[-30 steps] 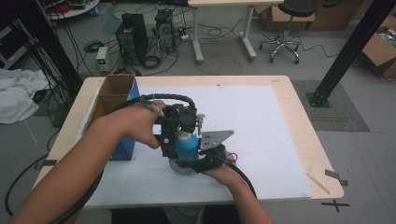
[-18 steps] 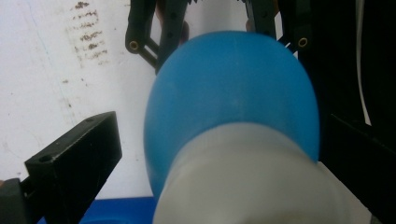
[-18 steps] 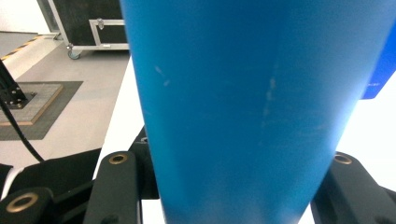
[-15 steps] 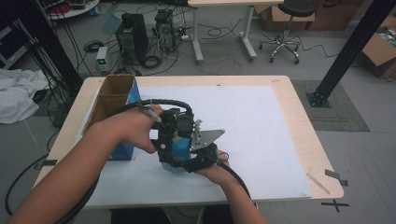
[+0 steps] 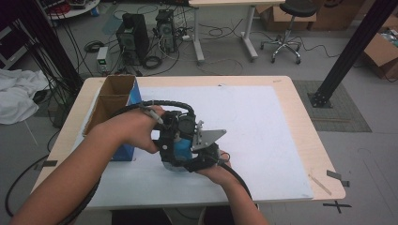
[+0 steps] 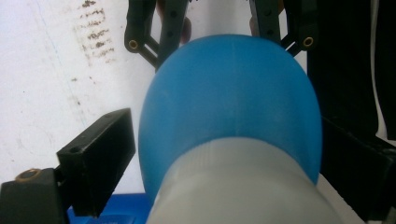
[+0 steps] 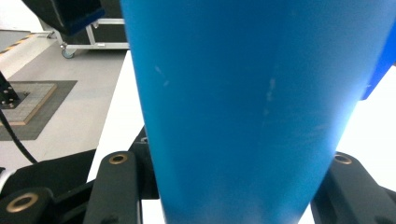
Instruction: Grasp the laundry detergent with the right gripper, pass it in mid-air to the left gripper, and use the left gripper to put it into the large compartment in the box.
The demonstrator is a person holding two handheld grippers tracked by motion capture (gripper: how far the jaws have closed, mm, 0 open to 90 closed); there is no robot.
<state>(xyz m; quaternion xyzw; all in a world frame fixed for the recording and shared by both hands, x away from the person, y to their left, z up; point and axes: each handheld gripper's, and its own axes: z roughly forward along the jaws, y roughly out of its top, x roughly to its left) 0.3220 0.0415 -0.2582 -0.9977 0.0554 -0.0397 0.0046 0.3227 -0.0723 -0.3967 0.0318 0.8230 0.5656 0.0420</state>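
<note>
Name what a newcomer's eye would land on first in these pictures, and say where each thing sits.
The eye goes first to the blue bottle at the middle of the white table, gripped between two hands. The right claw is clamped on its blue body, while the left claw, whose jaws have just been closing, straddles its pale cap end. Next comes the open cardboard box with a blue side, at the table's left edge.

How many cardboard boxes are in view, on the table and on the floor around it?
3: an open one with a blue side at the table's left edge, and two on the floor, far right and top right. Others may be hidden.
</note>
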